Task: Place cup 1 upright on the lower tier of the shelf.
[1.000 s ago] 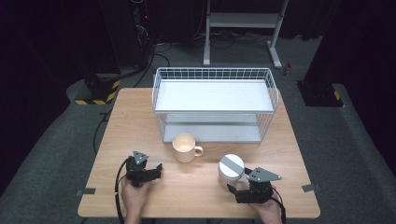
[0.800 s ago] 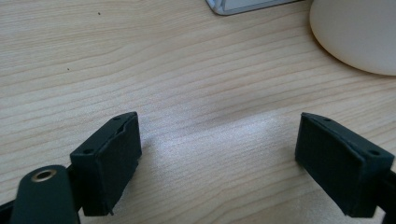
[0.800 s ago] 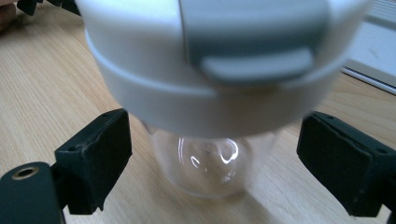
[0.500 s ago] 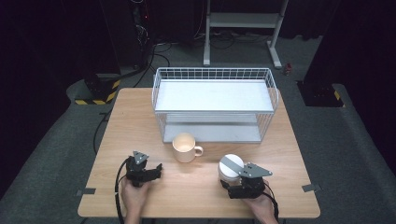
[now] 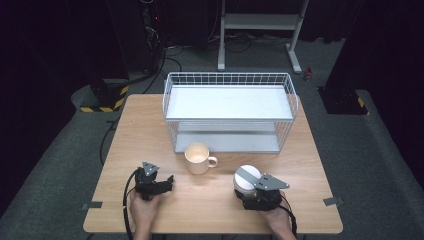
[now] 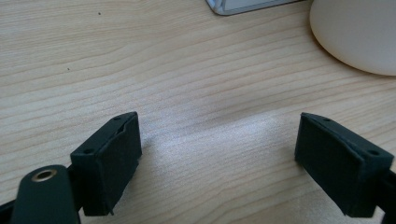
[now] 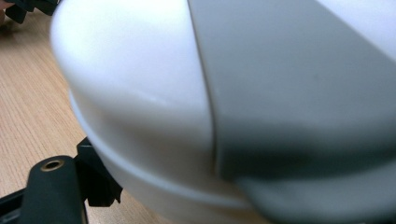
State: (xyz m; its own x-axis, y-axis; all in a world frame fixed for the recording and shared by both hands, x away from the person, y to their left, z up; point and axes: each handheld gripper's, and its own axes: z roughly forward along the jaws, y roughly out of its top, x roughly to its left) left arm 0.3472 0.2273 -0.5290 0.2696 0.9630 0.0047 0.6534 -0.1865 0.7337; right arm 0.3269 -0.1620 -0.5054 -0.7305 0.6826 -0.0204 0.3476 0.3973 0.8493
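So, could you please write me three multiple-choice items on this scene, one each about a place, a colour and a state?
1. Where does the mug stand?
A. inside the wire rack
B. on the table in front of the wire rack
C. on the floor

2. What colour is the stripe across the white container?
A. grey
B. red
C. green

3. How are the left gripper's fingers?
A. shut on the mug
B. shut on nothing
C. open

Answers: 1 B, the high view shows it on the wood before the rack. 2 A, the right gripper view shows grey. 3 C, bare table lies between them.
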